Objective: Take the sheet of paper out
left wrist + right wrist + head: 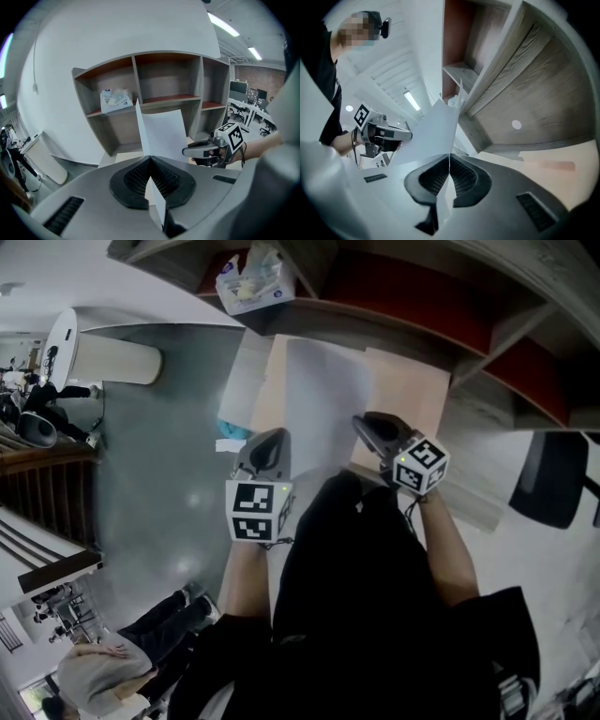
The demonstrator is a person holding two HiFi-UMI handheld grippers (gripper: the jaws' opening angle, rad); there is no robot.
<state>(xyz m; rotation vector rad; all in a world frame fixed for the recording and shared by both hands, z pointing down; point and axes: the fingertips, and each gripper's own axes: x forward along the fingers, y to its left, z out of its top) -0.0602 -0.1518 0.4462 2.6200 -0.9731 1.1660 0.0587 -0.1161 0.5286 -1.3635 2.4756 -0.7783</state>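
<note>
A white sheet of paper [323,399] hangs in front of the wooden shelf unit [487,334], held by both grippers. My left gripper [267,454] is shut on the sheet's near left edge. In the left gripper view the paper [161,133] stands on edge out of the closed pads [133,180]. My right gripper [380,432] is shut on the near right edge. In the right gripper view the sheet [436,126] runs out between the closed pads [464,180]. Each gripper shows in the other's view: the right one [206,150] and the left one [386,133].
A pack of tissues [248,282] lies on a shelf. A tan board [408,381] sits below the paper. A white cylindrical bin [112,357] stands at the left, a black chair [553,479] at the right. A person [122,652] sits at the lower left.
</note>
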